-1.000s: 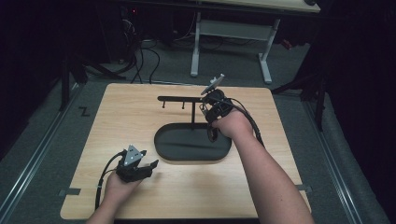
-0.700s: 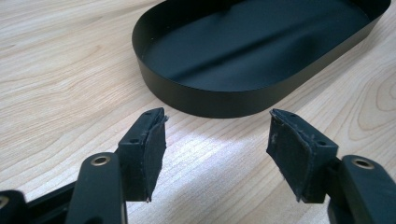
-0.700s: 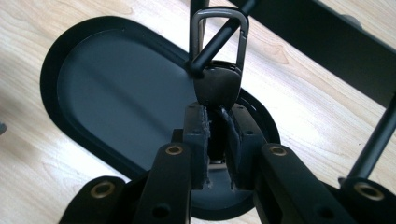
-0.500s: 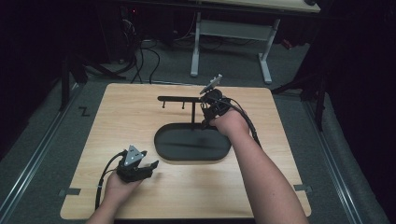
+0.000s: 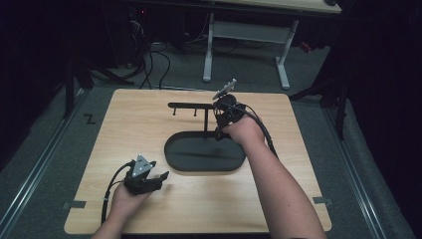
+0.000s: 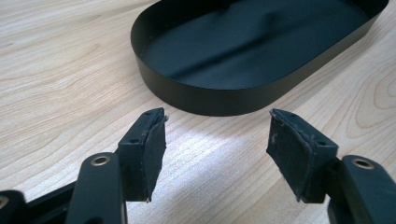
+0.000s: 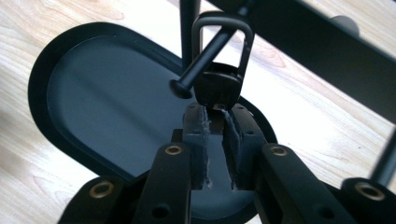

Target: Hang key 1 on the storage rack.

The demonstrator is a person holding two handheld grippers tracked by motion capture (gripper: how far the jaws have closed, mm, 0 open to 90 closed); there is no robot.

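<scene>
Left gripper point(image 6: 215, 154) rested low on pale wooden tabletop point(image 5: 149, 119), jaws wide apart, nothing between them, just short of oval black metal tray point(image 6: 219, 93).

Right gripper point(image 7: 215, 140) pinched nearly closed on small black tab with wire loop point(image 7: 219, 70); loop sat over knobbed peg point(image 7: 201, 65) of black T-shaped rack point(image 5: 191, 106) above tray. Grip seemed light, contact partly hidden.

Judgement: slide loop straight along peg, keep tab level, clear knob before lifting.

Pale wood-grain table point(image 5: 149, 124), smooth black tray point(image 6: 210, 100) with soft sheen, rough matt claw pads point(image 6: 154, 154)
</scene>
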